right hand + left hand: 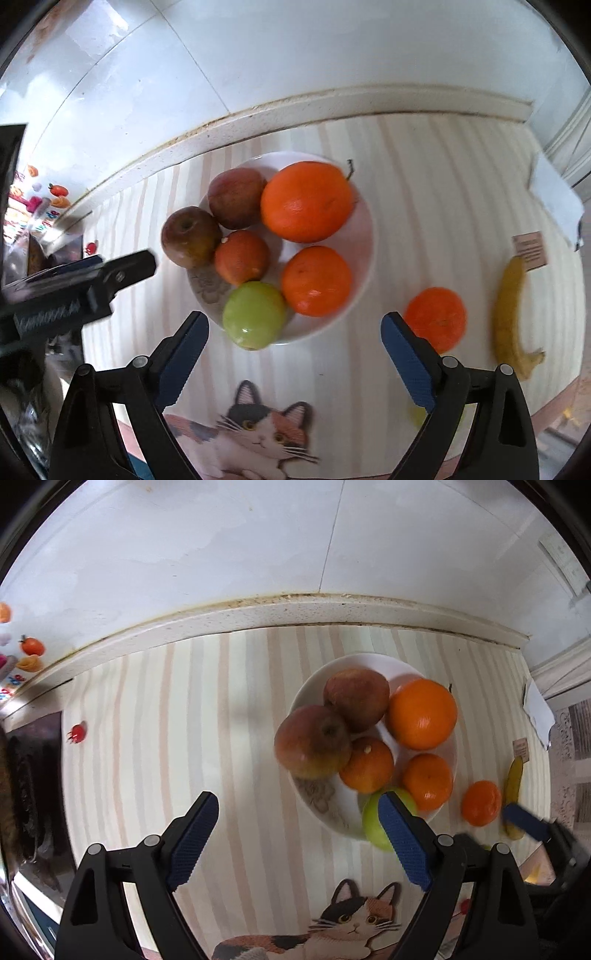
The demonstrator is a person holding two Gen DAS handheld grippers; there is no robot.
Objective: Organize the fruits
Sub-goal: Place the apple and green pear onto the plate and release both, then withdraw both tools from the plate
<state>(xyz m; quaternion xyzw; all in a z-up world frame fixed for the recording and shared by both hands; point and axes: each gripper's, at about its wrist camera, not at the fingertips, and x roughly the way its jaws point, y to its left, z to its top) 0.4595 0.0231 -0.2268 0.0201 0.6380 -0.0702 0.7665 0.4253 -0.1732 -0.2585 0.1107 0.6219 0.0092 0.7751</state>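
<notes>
**Two stragglers are waiting beside a nearly full plate**

Both sets of tongs are hanging above the striped mat, pointing steeply down, and both are standing wide with nothing between the blue pads. The left gripper point(299, 840) is hovering over bare mat at the lower middle of its frame; the right gripper point(293, 360) is sitting low centre in its own view.

The white plate point(364, 236) is carrying two reddish apples, a large orange point(306, 201), two smaller oranges and a green apple point(255, 314) perched at its near rim. Off the plate, at the lower right, a loose orange point(437, 317) is lying just beside the right-hand pad, and a banana point(511, 314) is lying further right, apart from it.

I would judge the loose orange the next pick. Doing it well means centring the pads on its widest part and setting it into the gap on the plate without nudging the green apple, which may be overhanging the rim, though the fisheye is making that hard to tell.
</notes>
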